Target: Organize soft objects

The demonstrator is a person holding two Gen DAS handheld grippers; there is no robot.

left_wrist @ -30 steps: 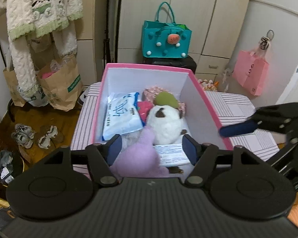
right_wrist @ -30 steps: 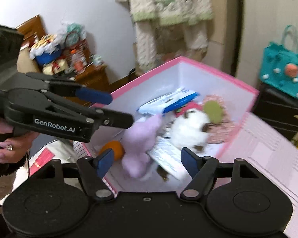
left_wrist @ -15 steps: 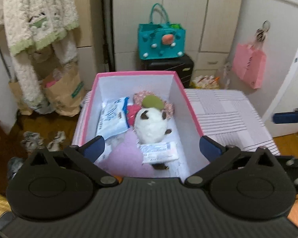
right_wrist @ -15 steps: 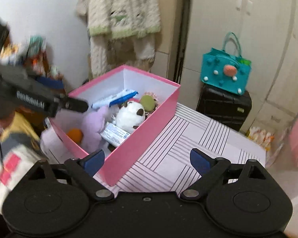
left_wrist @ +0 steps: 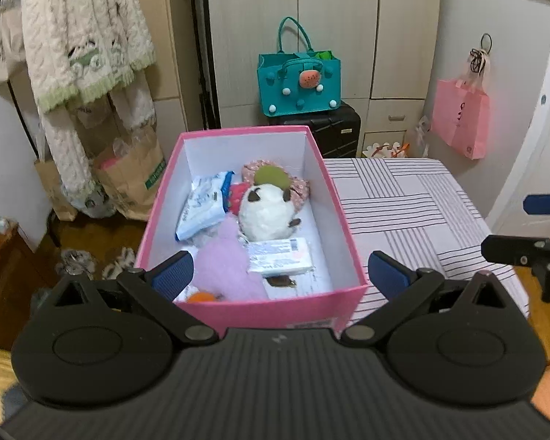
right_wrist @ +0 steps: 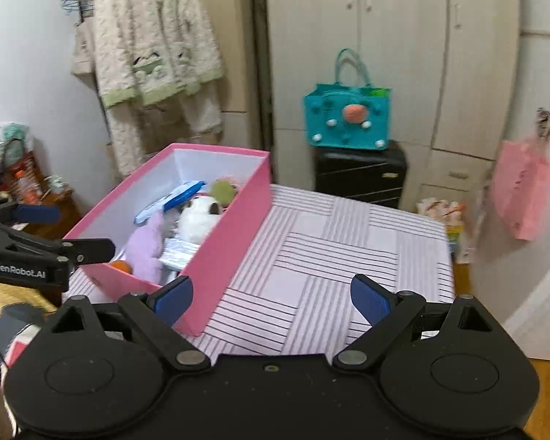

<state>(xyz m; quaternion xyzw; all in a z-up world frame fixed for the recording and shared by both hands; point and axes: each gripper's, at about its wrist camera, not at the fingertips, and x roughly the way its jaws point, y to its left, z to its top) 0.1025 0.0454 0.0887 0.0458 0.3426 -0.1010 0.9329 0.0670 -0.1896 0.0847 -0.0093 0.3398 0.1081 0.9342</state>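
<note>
A pink box point(left_wrist: 333, 198) with white inner walls stands on the left part of a striped table point(left_wrist: 403, 198). Inside lie a lilac plush point(left_wrist: 223, 267), a white plush point(left_wrist: 264, 212), a green-and-floral soft item point(left_wrist: 271, 176), a blue-white tissue pack point(left_wrist: 201, 209), a white packet point(left_wrist: 278, 256) and an orange piece point(left_wrist: 201, 297). My left gripper point(left_wrist: 278, 275) is open and empty, just in front of the box's near wall. My right gripper point(right_wrist: 271, 297) is open and empty over the table, right of the box point(right_wrist: 234, 227). The lilac plush point(right_wrist: 146, 242) also shows there.
A teal felt bag point(left_wrist: 299, 84) sits on a black case point(left_wrist: 330, 132) behind the table. A pink bag point(left_wrist: 460, 117) hangs at the right wall. Cream clothes point(left_wrist: 84, 36) hang at the left above paper bags point(left_wrist: 128, 172). Slippers point(left_wrist: 95, 260) lie on the floor.
My left gripper opened, let go of the lilac plush in the box and pulled back. My right gripper swung back and right, away from the box.
</note>
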